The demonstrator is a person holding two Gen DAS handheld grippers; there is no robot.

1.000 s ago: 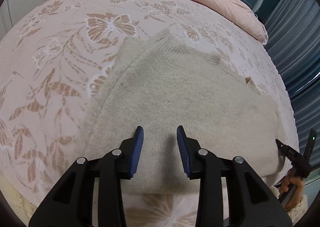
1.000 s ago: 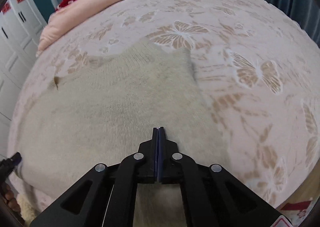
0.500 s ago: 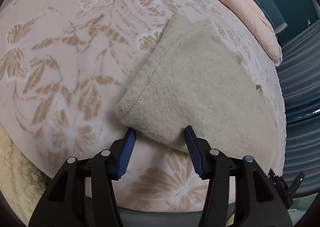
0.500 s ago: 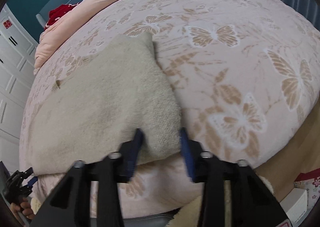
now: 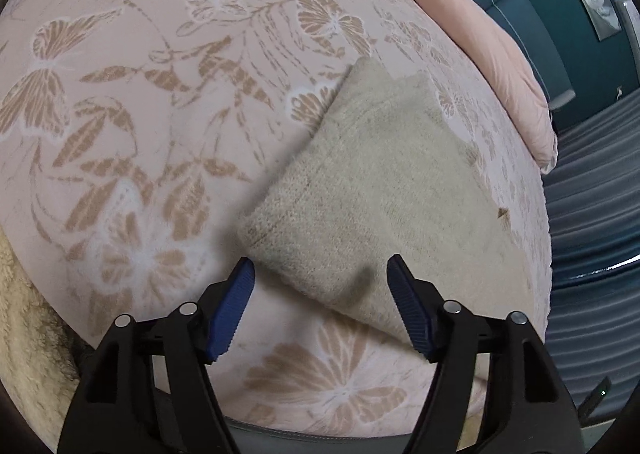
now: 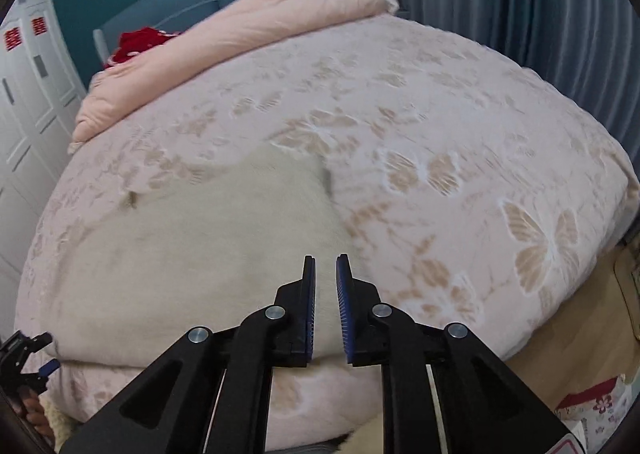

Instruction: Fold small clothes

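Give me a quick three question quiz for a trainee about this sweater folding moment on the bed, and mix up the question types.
1. True or false: the left gripper is clamped shut on the beige knit sweater.
2. Multiple choice: what lies at the head of the bed beyond the sweater? A) a pink duvet, B) a wicker basket, C) a stack of books.
3. Fill in: the butterfly bedspread carries the sweater, and the right gripper has its jaws slightly ____.

Key: 1 false, its jaws stand wide apart, empty. 2 A, the pink duvet. 3 open, nothing between them.
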